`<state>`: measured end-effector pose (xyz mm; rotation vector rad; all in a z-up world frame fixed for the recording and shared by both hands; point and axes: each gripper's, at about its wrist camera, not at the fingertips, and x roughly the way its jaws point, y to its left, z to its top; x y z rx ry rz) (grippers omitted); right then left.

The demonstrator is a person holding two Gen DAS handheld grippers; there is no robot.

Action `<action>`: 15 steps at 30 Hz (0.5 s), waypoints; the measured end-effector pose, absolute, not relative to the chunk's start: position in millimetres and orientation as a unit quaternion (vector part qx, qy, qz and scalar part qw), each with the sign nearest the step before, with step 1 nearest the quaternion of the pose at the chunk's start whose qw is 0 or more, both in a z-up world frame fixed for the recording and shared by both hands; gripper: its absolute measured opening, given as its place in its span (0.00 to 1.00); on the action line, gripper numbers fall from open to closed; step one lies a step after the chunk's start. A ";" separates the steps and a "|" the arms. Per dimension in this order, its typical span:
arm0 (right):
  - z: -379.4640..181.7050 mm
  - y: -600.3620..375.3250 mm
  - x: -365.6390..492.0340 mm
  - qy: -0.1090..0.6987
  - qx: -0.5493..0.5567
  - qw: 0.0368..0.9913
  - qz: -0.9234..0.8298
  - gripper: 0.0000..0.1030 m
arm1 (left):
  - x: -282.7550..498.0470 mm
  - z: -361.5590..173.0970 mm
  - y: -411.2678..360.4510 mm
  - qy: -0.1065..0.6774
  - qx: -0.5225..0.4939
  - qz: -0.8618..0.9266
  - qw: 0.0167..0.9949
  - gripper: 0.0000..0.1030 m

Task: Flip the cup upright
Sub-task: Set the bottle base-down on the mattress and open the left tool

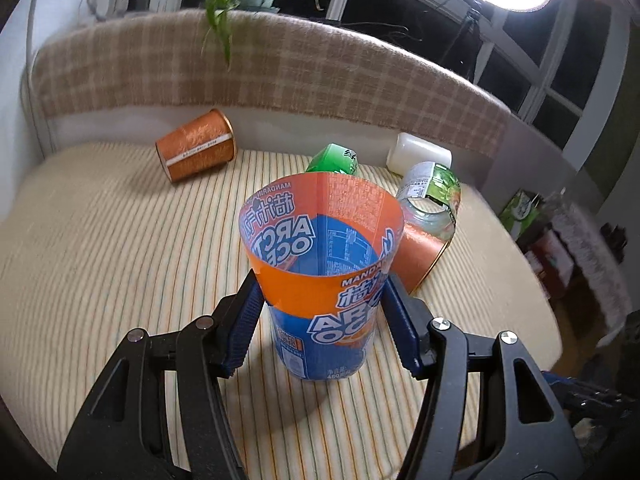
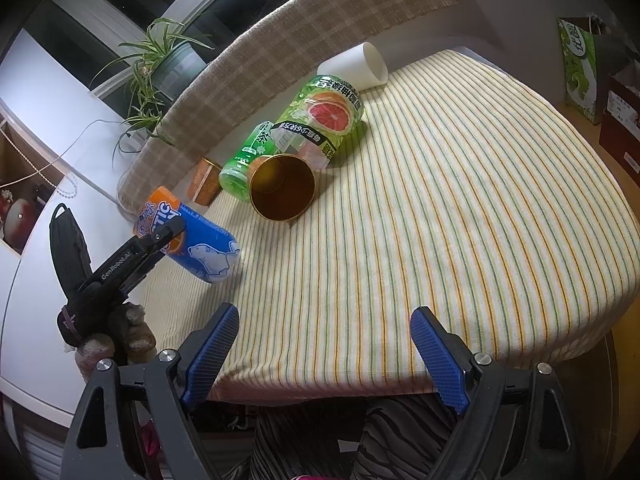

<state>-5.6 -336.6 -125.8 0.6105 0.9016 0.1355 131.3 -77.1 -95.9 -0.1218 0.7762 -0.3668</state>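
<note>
L gripper pads pinch the orange-blue cup, mouth up, base on or just above the striped cloth, can't tell which. Looks near done: seat the base flat, open slowly w/o tipping it. Gold cup lies on its side nearby. R gripper jaws spread, empty, at table edge.

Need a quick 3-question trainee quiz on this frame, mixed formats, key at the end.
1. True or false: the left gripper has its pads on both sides of the orange and blue cup, whose open mouth faces up.
2. The right gripper is: A) shut on a cup B) open and holding nothing C) out of view.
3. Fill in: the white cup near the plaid cushion lies on its ____.

Key: 1 true; 2 B; 3 side.
</note>
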 end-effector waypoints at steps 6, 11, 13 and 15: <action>-124.1 -336.5 -5.7 0.426 0.286 0.856 0.063 0.87 | 126.2 -98.5 -88.3 0.368 -0.026 -0.177 0.912 0.59; -122.9 -335.9 -5.4 0.425 0.282 0.858 0.062 0.87 | 120.8 -99.1 -95.2 0.361 -0.005 -0.178 0.915 0.59; -122.6 -335.8 -5.2 0.425 0.281 0.859 0.062 0.87 | 119.4 -99.4 -97.8 0.360 0.001 -0.180 0.915 0.59; -122.0 -336.0 -4.8 0.425 0.280 0.859 0.062 0.87 | 117.6 -99.5 -100.2 0.359 0.004 -0.180 0.916 0.59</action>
